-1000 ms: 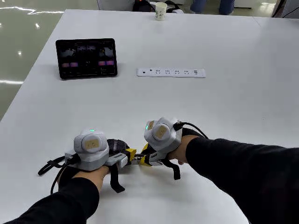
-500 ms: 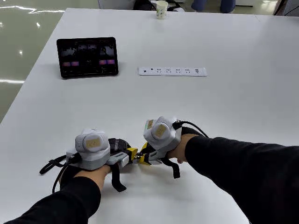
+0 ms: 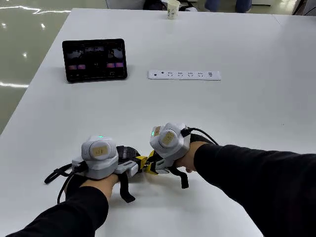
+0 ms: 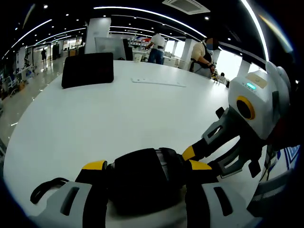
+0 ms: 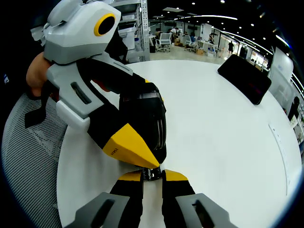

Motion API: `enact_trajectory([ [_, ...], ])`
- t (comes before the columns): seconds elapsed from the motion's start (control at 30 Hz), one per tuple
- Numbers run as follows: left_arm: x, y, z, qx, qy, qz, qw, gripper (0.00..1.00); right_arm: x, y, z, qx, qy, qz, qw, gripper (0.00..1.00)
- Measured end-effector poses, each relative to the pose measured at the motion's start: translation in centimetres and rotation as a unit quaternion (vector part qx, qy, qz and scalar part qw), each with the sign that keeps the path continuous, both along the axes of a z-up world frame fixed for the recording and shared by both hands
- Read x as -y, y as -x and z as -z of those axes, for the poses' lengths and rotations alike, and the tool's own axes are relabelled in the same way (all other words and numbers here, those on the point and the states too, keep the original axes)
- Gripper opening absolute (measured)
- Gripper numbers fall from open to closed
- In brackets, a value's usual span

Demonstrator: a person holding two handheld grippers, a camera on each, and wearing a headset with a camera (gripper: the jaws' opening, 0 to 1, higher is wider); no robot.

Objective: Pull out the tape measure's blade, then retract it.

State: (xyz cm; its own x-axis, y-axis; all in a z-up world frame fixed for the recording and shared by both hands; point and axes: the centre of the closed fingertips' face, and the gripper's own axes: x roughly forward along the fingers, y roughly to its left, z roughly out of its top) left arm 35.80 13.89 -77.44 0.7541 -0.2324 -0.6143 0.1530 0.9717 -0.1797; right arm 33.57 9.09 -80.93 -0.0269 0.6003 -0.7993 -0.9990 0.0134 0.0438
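Tape measure point(image 3: 126, 152) sits low, centre-left in the head view, on the white table point(image 3: 237, 113), between the two grippers.

Left gripper point(image 4: 147, 165): jaws part-open, yellow tips clamped on opposite sides of the black case. It looks like the anchor, pinning the case so a pull draws tape out instead of dragging the whole thing.

Right gripper point(image 5: 152, 176): jaws nearly closed, pinching the small metal end hook point(image 5: 151, 173) right at the case mouth. That's the pulling end. Almost nothing is drawn out yet, so I judge the pull is just starting.

In the head view the two grippers face each other tip to tip, the left gripper point(image 3: 137, 162) pointing frame-right and the right gripper point(image 3: 149, 168) pointing frame-left, so the pull line runs straight between them.

Orientation:
- The case mouth points frame-right in the head view, at the right gripper.
- The draw-out axis runs roughly left-right across the lower frame.
- I can't tell for sure whether the case stands on edge or lies flat. The right gripper view suggests on edge, but the left gripper's jaw covers much of it.

Tablet point(image 3: 95, 60), power strip point(image 3: 183, 75) and paper cup point(image 3: 173, 9) sit well apart in the upper frame, away from the pull path.
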Motion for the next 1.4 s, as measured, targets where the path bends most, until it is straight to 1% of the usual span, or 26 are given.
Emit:
enact_trajectory([
  [0.2,-0.03,0.06,0.04,-0.001,0.000,0.000,1.0000,0.61,-0.37,0.11,0.03,0.001,-0.004,-0.002,1.0000,0.11],
  [0.5,-0.09,0.00,0.12,0.000,0.000,0.001,1.0000,0.61,-0.37,0.09,0.02,0.000,-0.008,0.002,1.0000,0.11],
  [0.67,-0.08,-0.01,0.11,0.001,0.000,0.002,1.0000,0.61,-0.40,0.06,0.08,0.004,-0.008,0.002,1.0000,0.12],
  [0.83,-0.08,-0.08,0.11,0.005,-0.003,0.002,1.0000,0.62,-0.49,0.15,0.07,0.014,0.000,0.006,0.9999,0.12],
  [1.03,-0.05,-0.10,0.15,0.003,-0.010,0.002,0.9999,0.63,-0.45,0.04,0.04,0.023,0.010,0.006,0.9997,0.13],
  [1.27,-0.02,-0.06,0.13,-0.002,-0.011,0.003,0.9999,0.64,-0.31,0.10,0.04,0.019,0.008,0.024,0.9995,0.13],
  [1.4,0.01,-0.02,0.16,-0.008,-0.010,0.008,0.9999,0.64,-0.24,0.23,0.06,0.013,0.006,0.033,0.9993,0.13],
])
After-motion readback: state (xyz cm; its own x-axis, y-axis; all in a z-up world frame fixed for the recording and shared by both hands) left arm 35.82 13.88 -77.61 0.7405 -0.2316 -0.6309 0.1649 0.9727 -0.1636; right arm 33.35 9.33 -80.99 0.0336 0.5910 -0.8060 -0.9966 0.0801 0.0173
